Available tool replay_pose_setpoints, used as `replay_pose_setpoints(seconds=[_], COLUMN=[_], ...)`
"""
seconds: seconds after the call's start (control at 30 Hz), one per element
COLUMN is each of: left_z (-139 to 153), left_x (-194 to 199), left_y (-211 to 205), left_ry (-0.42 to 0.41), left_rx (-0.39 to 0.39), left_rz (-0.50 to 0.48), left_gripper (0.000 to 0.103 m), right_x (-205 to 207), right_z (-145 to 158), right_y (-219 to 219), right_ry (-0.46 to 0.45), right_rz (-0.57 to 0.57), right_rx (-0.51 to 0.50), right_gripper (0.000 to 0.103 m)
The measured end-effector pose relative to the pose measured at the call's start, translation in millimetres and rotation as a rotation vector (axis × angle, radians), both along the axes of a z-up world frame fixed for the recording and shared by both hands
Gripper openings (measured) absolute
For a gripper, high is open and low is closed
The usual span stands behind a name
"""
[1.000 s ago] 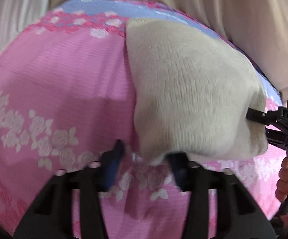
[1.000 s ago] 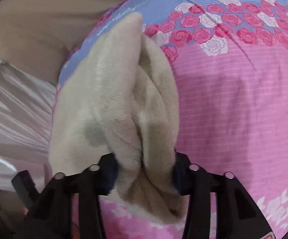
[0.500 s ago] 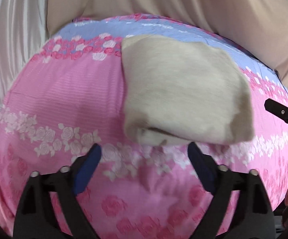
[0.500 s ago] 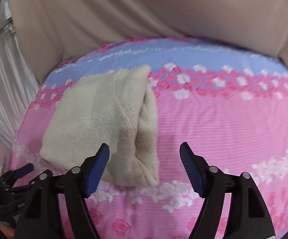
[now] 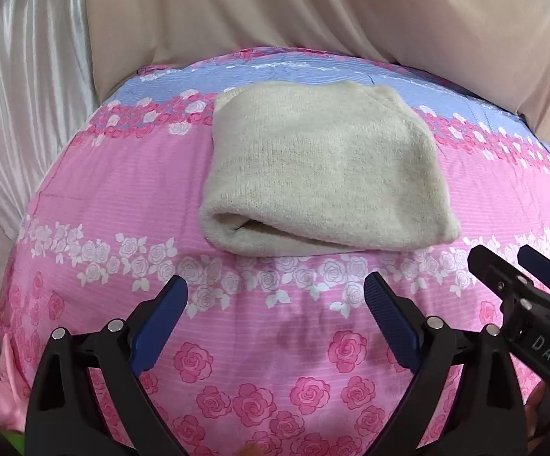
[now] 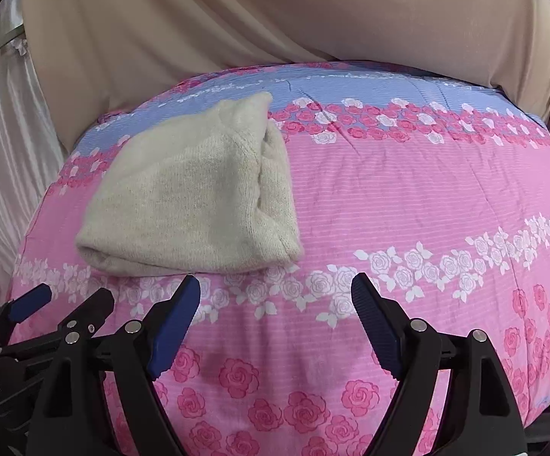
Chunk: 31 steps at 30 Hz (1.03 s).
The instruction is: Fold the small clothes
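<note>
A folded cream knit garment [image 5: 324,174] lies flat on the pink rose-print bedspread [image 5: 123,190], towards its far blue band. My left gripper [image 5: 275,285] hovers just short of the garment's near folded edge, its jaws opening with nothing between them. In the right wrist view the garment [image 6: 191,197] sits left of centre, and my right gripper [image 6: 275,283] stands off its near right corner, jaws also opening and empty. Each gripper shows in the other's view: the right gripper [image 5: 503,256] at the right edge, the left gripper [image 6: 71,296] at the lower left.
A beige cloth drape [image 5: 313,7] hangs behind the bed, and a white satin curtain [image 5: 16,95] falls at the left. The bedspread [image 6: 408,197] stretches bare to the right of the garment. Its far edge meets the drape.
Both grippers let go of the garment, opened wide and drew back and up. The garment now rests folded on the bedspread, farther from both cameras.
</note>
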State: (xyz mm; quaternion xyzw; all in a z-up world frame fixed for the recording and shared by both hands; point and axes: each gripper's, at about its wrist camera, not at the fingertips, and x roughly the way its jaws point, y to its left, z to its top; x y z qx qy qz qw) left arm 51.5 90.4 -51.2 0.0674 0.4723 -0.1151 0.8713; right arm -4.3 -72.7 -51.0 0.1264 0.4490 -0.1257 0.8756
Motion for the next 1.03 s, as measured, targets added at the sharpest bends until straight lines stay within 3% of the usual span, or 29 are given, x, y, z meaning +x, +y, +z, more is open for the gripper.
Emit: replay_pose_setpoints(seconds=[0.3,0.47,0.63,1.03], left_z=[-0.1,2.2,-1.4,-4.7], left_x=[-8.2,-12.7,-12.1,-12.9], left_y=[5.7,2.9,9.5,11.7], left_ry=[-0.004,-0.034,-0.011,0.001], left_rx=[0.011,0.086,0.042,0.047], left_rz=[0.033,0.058,0.071,0.087], left_gripper=[0.093,0.098,0.098,0.090], right_x=[-7.2,-8.2,-8.8,-6.7], right_z=[0.9,0.7,1.8,-0.3], right_y=[10.8,12.3,17.2,26.7], right_ry=[-0.012,-0.005,-0.012,0.002], right_rz=[0.021,0.021,0.036,0.058], right_rx=[-0.012,-0.011,-0.017,-0.050], right_gripper=[0.080,0.080,0.080,0.080])
